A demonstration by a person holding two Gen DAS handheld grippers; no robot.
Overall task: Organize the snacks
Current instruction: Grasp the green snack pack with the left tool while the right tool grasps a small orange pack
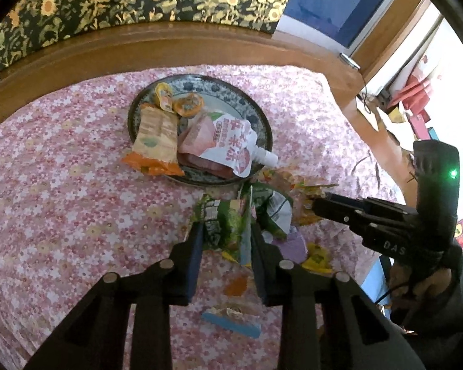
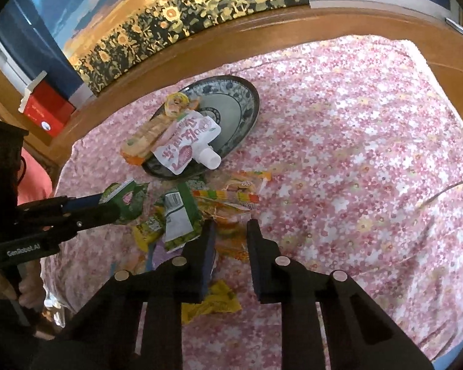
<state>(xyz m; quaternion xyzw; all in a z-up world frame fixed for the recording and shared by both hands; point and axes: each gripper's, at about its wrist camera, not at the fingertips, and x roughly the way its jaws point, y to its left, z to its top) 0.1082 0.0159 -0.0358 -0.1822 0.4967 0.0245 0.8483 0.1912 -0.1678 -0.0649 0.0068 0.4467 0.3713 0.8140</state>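
I'm pinching the green snack packet with my left gripper, just short of the plate in the loose pile on the floral cloth. I'm judging a straight lift is best, so the neighbours (crinkly, overlapping) aren't dragged along. My right gripper is angling down over the orange-yellow wrappers, jaws narrowed; I cannot tell whether they're biting anything.

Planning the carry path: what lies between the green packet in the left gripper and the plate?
Only bare flowered cloth separates the green packet from the plate, seen in the right wrist view.
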